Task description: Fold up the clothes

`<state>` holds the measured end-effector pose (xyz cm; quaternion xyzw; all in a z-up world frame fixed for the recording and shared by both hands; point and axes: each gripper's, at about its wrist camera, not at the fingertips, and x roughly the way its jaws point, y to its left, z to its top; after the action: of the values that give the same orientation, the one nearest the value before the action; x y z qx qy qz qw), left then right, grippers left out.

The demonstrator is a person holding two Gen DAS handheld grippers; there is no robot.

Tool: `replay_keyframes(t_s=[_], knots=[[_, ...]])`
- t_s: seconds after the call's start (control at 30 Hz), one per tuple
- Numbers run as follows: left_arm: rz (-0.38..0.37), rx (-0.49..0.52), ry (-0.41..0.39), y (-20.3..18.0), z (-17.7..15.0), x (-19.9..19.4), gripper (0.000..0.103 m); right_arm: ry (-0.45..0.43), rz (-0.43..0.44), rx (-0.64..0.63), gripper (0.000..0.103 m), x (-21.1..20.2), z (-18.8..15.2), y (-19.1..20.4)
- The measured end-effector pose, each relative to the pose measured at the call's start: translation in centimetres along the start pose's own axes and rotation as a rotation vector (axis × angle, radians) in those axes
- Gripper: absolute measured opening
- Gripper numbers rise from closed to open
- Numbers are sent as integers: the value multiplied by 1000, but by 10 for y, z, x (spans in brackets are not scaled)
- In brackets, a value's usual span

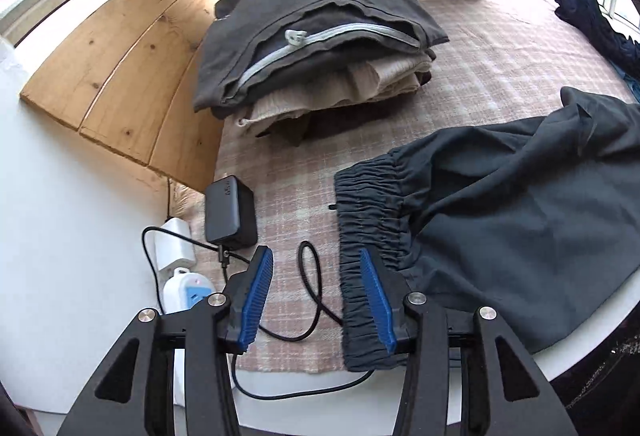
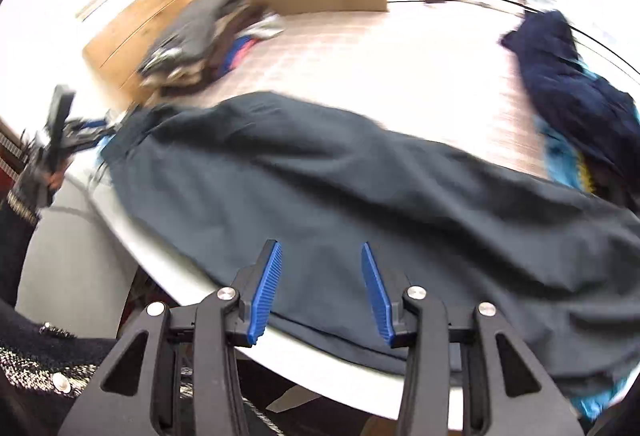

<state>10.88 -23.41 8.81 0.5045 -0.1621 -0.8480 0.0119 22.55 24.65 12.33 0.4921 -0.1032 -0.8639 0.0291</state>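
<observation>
Dark grey-blue trousers (image 1: 520, 204) lie spread on the plaid cloth, their elastic waistband (image 1: 368, 220) toward me. My left gripper (image 1: 316, 256) is open just above the waistband's left edge, its right pad over the band, empty. In the right wrist view the same trousers (image 2: 360, 196) stretch across the table, blurred. My right gripper (image 2: 320, 248) is open and empty above the trousers' near edge at the table rim. The left gripper (image 2: 56, 124) shows blurred at far left there.
A stack of folded clothes (image 1: 320, 36) sits at the back left. A black power bank (image 1: 230, 212), black cable (image 1: 312, 284) and white power strip (image 1: 188, 288) lie near the left gripper. A dark navy heap of clothes (image 2: 568, 92) lies at right. Wooden boards (image 1: 120, 76) stand behind.
</observation>
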Motion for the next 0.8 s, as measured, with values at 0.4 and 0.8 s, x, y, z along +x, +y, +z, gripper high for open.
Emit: replay_keyframes(t_s=[0.4,0.8], knots=[[-414,90,-138,-190,52,-80,43,-132,-262,412,45,-94,-63,-325],[-628,370,79,-460,43,-49,43,-115,-1,282,28,-55,-53,-348]])
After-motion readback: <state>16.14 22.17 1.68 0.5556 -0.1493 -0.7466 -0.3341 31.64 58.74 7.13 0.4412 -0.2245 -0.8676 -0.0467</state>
